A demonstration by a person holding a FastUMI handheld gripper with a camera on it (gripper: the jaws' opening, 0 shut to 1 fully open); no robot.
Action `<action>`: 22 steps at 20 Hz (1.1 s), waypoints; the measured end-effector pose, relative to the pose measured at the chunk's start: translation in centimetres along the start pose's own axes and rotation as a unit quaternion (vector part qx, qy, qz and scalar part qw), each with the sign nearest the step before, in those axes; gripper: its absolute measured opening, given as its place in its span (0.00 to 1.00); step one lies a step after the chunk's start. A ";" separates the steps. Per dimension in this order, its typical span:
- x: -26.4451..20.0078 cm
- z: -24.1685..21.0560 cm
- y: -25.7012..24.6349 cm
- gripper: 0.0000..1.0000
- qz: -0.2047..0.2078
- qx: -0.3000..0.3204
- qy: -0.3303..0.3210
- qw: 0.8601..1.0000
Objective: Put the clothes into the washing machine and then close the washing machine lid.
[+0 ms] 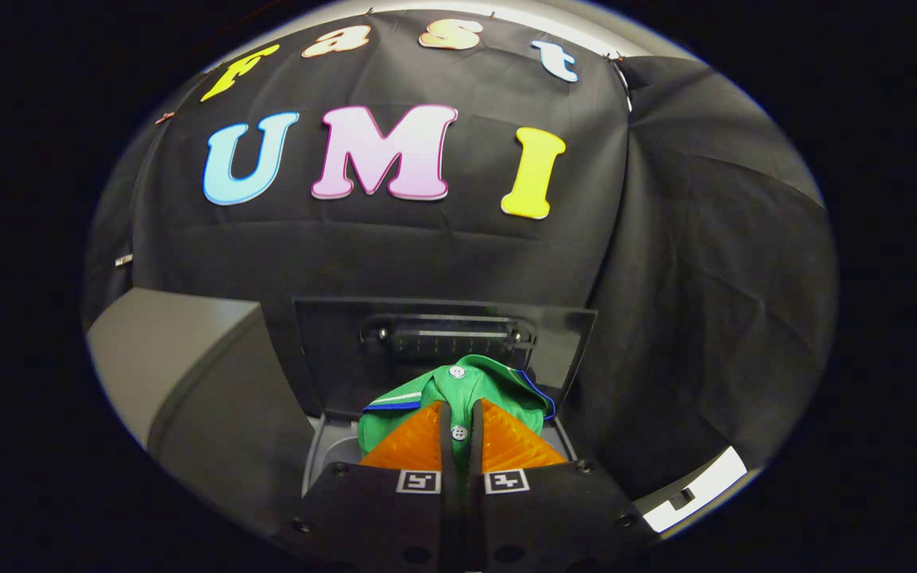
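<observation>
Pinching a green shirt (458,390) by its buttoned front, the tongs (459,430) are clenching the cloth between both fingers (415,442). That garment is hanging over the washing machine (323,446) opening, just before the raised dark lid (331,342), which is standing upright behind it.

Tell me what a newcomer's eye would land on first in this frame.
First, the green shirt with white buttons and a blue-edged collar, pinched between the fingers of the gripper, which is shut on it. Just beyond the fingers the washing machine lid stands open and upright, with the shirt held above the machine's opening. A grey box sits beside the machine on the left.
</observation>
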State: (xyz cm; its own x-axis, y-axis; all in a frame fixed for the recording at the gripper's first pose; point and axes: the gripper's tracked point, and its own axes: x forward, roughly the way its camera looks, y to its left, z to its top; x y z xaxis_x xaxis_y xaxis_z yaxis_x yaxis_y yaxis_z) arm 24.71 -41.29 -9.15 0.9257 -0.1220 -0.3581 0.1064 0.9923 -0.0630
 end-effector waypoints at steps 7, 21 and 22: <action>4.2 -10.2 0.6 0.05 0.020 -0.021 0.077 0.997; 7.4 -21.4 1.2 0.06 0.041 -0.018 0.232 0.972; 7.6 -21.5 1.1 0.06 0.040 -0.017 0.235 0.971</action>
State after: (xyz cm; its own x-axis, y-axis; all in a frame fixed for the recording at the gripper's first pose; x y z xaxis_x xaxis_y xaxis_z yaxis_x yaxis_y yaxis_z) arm 24.02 -41.54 -31.95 0.6625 -0.0474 -0.7476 0.0208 0.9988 -0.0448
